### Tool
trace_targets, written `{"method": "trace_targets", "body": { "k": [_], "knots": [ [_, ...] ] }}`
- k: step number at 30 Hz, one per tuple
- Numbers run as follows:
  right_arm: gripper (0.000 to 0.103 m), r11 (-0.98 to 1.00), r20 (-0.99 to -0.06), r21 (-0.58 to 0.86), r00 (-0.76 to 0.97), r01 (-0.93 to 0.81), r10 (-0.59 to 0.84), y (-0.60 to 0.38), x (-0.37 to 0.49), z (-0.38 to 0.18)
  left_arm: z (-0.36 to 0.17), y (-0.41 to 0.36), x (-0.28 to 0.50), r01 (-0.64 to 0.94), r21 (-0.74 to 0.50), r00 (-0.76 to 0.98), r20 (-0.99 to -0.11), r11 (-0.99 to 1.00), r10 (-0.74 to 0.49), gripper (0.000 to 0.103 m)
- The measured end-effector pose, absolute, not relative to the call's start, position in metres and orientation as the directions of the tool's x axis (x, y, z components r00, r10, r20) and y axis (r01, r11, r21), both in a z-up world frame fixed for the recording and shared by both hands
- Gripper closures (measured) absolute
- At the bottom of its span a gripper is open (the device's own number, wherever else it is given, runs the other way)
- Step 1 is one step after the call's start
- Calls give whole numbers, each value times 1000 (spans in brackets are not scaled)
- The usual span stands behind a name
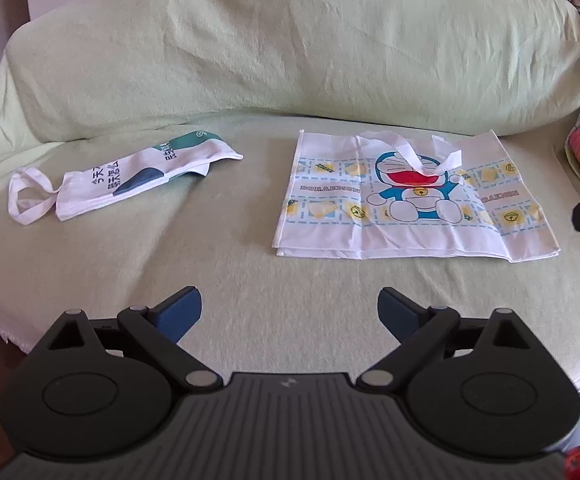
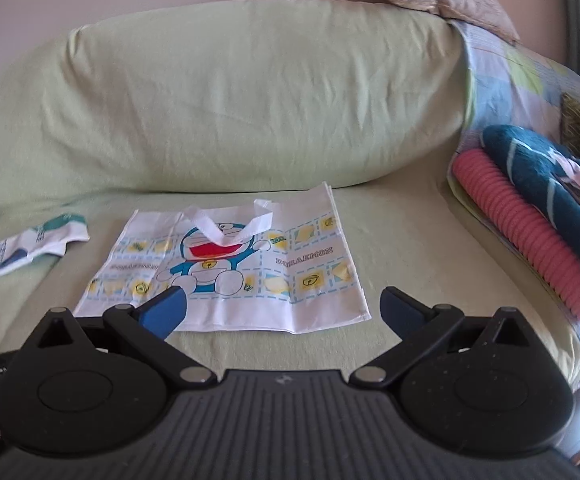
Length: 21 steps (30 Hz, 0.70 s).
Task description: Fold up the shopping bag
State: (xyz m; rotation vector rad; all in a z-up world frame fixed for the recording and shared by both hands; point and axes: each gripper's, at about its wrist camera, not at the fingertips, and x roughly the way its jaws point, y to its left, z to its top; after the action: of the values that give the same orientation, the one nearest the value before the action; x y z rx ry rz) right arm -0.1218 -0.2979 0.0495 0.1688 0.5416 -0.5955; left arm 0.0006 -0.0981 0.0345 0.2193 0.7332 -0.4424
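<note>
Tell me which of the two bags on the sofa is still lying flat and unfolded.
The Doraemon bag, spread flat with its white handles resting on the print. The green-and-white bag to its left is already folded into a narrow strip.

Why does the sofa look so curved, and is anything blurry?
Left wrist view: fisheye lens bows the green sofa cover; the cartoon bag is sharp, daylight soft. Right wrist view: same bending, the folded bag smears near the edge, corners go dark.

Doraemon bag: thin cloth-like, matt, creased
folded bag: same matt fabric
sofa cover: pale green cloth, soft, wrinkled
left gripper: matt black plastic, blue pads, metal pins
</note>
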Motion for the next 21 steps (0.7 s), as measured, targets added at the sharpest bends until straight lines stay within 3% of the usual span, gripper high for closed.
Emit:
{"method": "trace_targets", "body": {
  "k": [7,21],
  "knots": [
    [1,825,-550,7,691,565,-469,-295,-114,40,27,-101,25,460,-14,619,-712,888,-332,7],
    [1,865,-588,84,725,495,-358,-336,-116,11,21,-147,8,407,133,660,-727,904,-190,7]
  ]
}}
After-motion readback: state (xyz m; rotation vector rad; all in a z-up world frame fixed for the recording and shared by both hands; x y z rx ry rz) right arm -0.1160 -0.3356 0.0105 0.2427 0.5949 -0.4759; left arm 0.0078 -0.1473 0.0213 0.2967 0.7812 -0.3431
